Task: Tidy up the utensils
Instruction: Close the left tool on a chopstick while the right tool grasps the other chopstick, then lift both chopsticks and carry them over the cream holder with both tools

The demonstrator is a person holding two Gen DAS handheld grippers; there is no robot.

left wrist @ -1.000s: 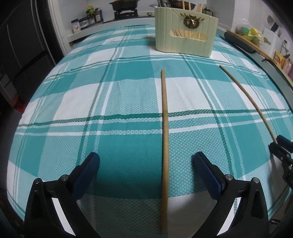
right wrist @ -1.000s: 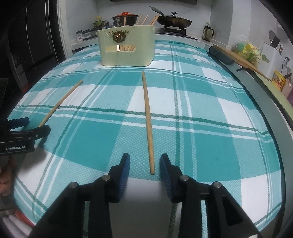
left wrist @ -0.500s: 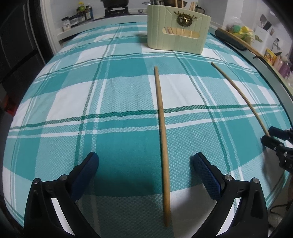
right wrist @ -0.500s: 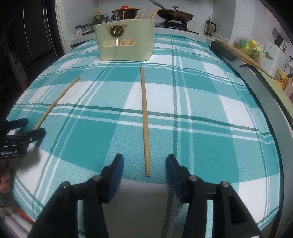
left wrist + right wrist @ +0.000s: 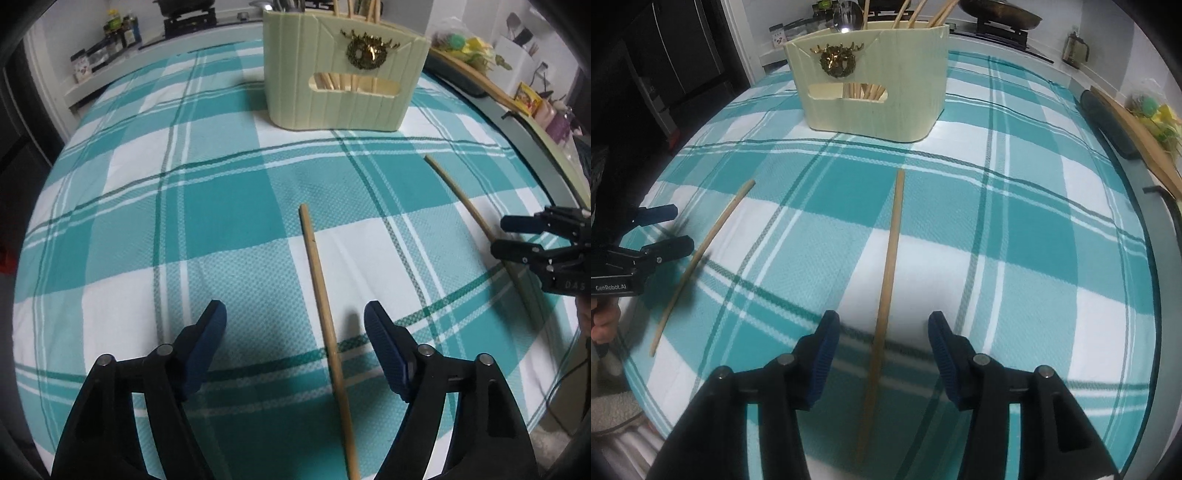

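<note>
Both grippers have advanced over the cloth since the earlier frames, so the cream utensil holder (image 5: 343, 88) now looms larger at the top centre of each view and each chopstick runs in between a pair of jaws. Largest first: the teal plaid tablecloth (image 5: 147, 221) fills both frames, a flat bed that keeps the thin sticks lying still. That holder stands upright at the far end with other sticks already poking from its top, which I take as the destination. In the left wrist view the left chopstick (image 5: 325, 317) lies lengthwise at centre, flanked by the left gripper (image 5: 295, 332), whose jaws are closing but not yet pressing it. In the right wrist view the right chopstick (image 5: 886, 280) lies the same way within the right gripper (image 5: 881, 343), partly open, pads clear of the wood, nothing held. Straddling each stick lengthwise probably sets up a pinch across its thin width
</note>
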